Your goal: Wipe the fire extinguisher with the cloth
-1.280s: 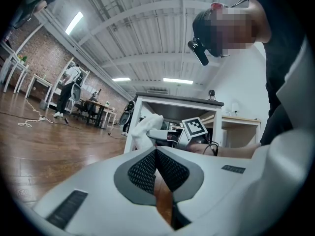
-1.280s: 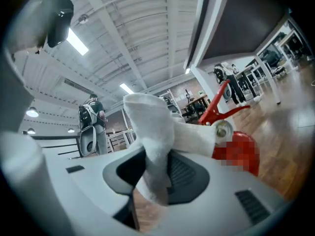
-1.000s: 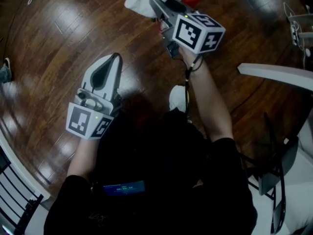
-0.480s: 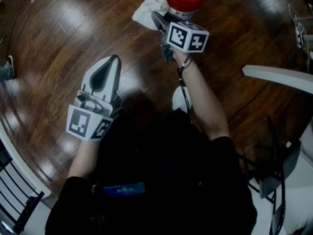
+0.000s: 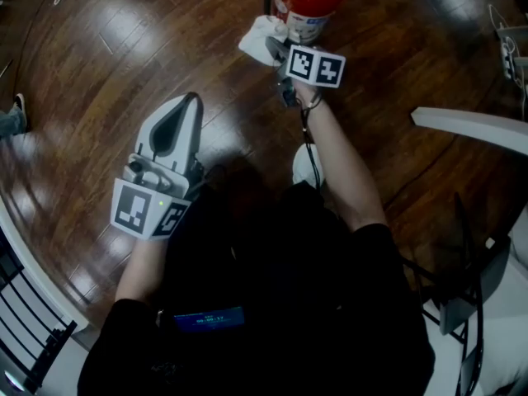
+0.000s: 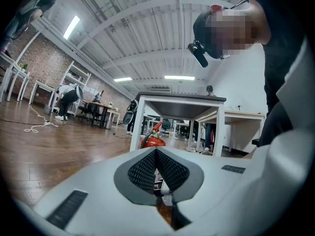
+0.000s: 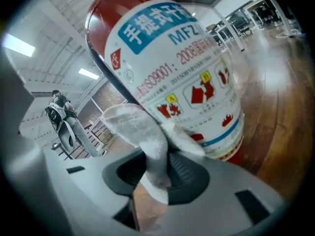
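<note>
A red fire extinguisher (image 5: 308, 0) with a white printed label stands on the wooden floor at the top of the head view; it fills the right gripper view (image 7: 172, 68). My right gripper (image 5: 276, 46) is shut on a white cloth (image 5: 260, 35), whose bunched end (image 7: 142, 132) lies against the extinguisher's lower label. My left gripper (image 5: 191, 103) hangs lower left, jaws shut with nothing between them, pointing away across the floor. In the left gripper view the extinguisher (image 6: 151, 139) shows small and far behind the jaws (image 6: 156, 154).
Dark wooden floor (image 5: 99, 73) all around. A white table edge (image 5: 470, 124) and a chair frame (image 5: 462, 304) stand at the right. A railing (image 5: 25, 328) is at the lower left. A white table (image 6: 177, 107) and people at desks show far off.
My right gripper with the cloth has moved forward and down to the extinguisher, and the cloth now touches its label. The left gripper has stayed put.
</note>
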`<action>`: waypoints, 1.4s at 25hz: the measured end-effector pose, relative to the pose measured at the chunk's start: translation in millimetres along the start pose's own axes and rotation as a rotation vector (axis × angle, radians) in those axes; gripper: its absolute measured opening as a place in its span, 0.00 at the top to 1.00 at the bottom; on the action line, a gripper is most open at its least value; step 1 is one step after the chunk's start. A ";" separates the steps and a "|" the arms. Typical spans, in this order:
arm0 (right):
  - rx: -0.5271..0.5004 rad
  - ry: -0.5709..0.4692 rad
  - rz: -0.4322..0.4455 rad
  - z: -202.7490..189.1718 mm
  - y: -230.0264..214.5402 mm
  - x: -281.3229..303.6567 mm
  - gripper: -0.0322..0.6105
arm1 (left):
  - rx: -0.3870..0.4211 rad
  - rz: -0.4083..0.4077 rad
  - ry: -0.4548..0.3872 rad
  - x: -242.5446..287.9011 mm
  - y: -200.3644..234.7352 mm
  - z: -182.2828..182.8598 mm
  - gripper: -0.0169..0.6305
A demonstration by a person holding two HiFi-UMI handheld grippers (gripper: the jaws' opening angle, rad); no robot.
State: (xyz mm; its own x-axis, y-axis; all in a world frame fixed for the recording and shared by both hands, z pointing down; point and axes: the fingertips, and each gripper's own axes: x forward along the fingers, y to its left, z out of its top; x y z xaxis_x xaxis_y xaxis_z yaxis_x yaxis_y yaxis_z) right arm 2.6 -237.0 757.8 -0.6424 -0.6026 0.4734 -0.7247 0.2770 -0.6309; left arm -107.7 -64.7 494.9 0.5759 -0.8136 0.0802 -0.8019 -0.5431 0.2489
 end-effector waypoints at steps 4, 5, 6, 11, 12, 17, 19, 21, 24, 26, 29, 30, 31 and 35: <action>-0.013 0.029 -0.025 -13.3 -14.4 -1.3 0.74 | 0.003 0.000 -0.001 0.6 -2.8 0.6 0.97; -0.017 0.031 -0.027 -14.1 -15.6 -2.0 0.74 | 0.003 -0.001 -0.002 0.9 -3.2 0.9 0.97; -0.026 0.032 -0.028 -14.2 -15.4 -2.3 0.74 | 0.003 -0.002 -0.002 0.9 -3.0 1.0 0.97; -0.061 0.017 0.007 -7.9 -5.3 -11.6 0.74 | -0.001 -0.010 0.001 1.3 -5.0 -0.1 0.97; -0.067 0.006 0.020 -4.5 -1.2 -15.4 0.74 | -0.001 -0.012 0.002 1.7 -5.8 -0.3 0.97; -0.059 -0.097 0.127 22.5 33.6 -49.9 0.74 | -0.005 -0.025 -0.005 4.3 -10.2 1.0 0.97; -0.038 -0.146 0.175 34.4 51.0 -66.0 0.74 | -0.007 -0.026 -0.009 4.5 -10.1 1.7 0.97; -0.028 -0.187 0.214 45.7 66.5 -82.6 0.74 | -0.010 -0.028 -0.012 5.2 -11.9 1.8 0.97; -0.015 -0.255 0.266 64.4 83.2 -110.6 0.74 | -0.015 -0.035 -0.015 6.4 -15.0 1.4 0.97; -0.028 -0.303 0.291 79.9 93.8 -131.5 0.74 | -0.019 -0.037 -0.016 6.5 -15.1 0.3 0.97; -0.105 -0.356 0.287 104.3 105.6 -162.4 0.74 | -0.025 -0.040 -0.017 6.6 -15.0 -1.6 0.97; -0.132 -0.373 0.273 111.4 105.4 -171.0 0.74 | -0.026 -0.041 -0.017 6.7 -14.8 -2.0 0.97; -0.156 -0.389 0.253 118.2 103.3 -178.7 0.74 | -0.027 -0.042 -0.017 6.8 -14.1 -2.5 0.97; -0.257 -0.455 0.192 154.4 99.1 -206.5 0.74 | -0.034 -0.042 -0.015 6.4 -11.6 -4.5 0.97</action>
State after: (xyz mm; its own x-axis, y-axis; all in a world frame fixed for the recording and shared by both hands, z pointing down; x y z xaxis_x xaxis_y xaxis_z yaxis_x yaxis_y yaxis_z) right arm 101.9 -200.6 502.6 -0.6379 -0.7700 0.0155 -0.6792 0.5530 -0.4826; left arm -94.0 -62.7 496.9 0.6064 -0.7933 0.0548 -0.7711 -0.5698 0.2843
